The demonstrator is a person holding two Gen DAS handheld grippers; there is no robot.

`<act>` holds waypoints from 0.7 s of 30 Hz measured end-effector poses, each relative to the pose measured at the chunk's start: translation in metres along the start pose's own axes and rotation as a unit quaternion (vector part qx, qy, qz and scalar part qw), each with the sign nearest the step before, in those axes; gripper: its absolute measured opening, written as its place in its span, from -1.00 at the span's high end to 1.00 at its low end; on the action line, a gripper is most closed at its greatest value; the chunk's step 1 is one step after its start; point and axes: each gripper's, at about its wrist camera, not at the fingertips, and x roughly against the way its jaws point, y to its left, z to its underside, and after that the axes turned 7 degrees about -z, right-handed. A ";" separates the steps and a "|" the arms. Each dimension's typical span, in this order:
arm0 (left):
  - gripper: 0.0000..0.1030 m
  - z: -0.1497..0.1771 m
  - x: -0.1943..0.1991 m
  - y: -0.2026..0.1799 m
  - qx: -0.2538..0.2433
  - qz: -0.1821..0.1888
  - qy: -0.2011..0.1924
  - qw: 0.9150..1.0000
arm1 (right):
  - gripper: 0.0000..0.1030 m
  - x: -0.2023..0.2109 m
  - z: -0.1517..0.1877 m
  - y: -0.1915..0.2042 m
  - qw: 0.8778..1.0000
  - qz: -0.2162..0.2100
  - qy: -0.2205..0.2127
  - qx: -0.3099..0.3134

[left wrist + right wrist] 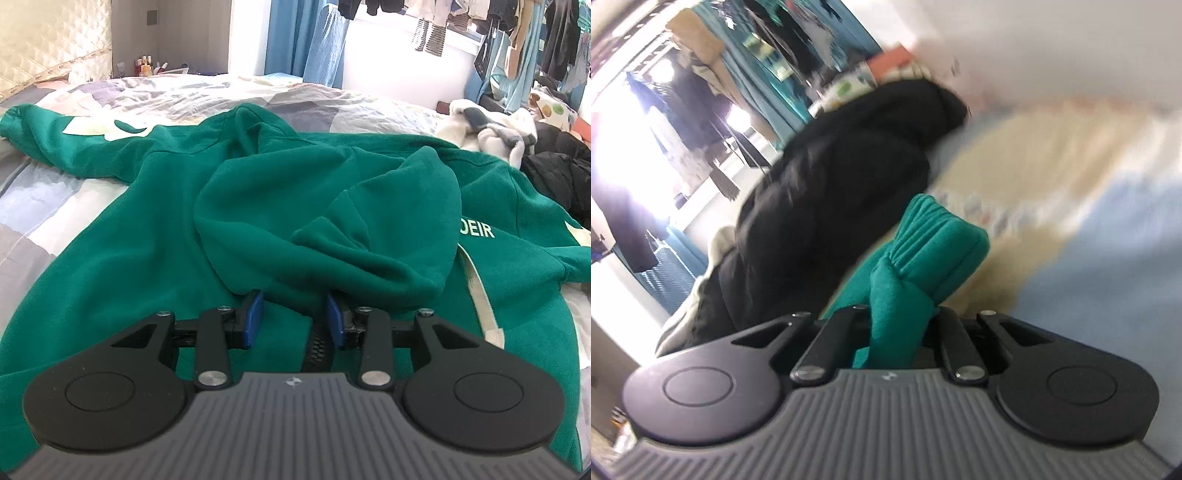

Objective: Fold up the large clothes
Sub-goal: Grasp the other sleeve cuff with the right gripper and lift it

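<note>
My right claw point(897, 314) is closed tight on the green hoodie's cuff point(934, 236) to carry the sleeve inward. My left claw point(294, 317) is half open over the hood point(332, 206), near the bed's point(44, 206) edge, holding nothing

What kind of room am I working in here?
Most likely a home bedroom: the green hoodie lies on a bed with a patchwork cover, and clothes hang on a rail by the window.

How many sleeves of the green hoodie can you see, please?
2: one sleeve lies stretched out at far left; the other's cuff is pinched in the right claw.
</note>
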 end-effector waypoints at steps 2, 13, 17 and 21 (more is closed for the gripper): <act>0.17 0.000 0.003 0.001 0.003 0.000 -0.001 1.000 | 0.85 0.002 -0.014 0.002 1.000 0.012 -0.015 0.003; 0.17 -0.022 0.020 0.024 0.004 0.019 -0.031 0.999 | 0.84 0.005 -0.044 0.057 0.998 -0.005 -0.051 0.043; 0.17 -0.034 0.027 0.045 0.017 0.046 -0.037 0.998 | 0.84 0.025 -0.048 0.100 0.994 -0.038 -0.063 0.086; 0.17 -0.039 0.035 0.060 0.026 0.054 -0.041 0.997 | 0.84 0.049 -0.048 0.151 0.986 -0.077 -0.073 0.129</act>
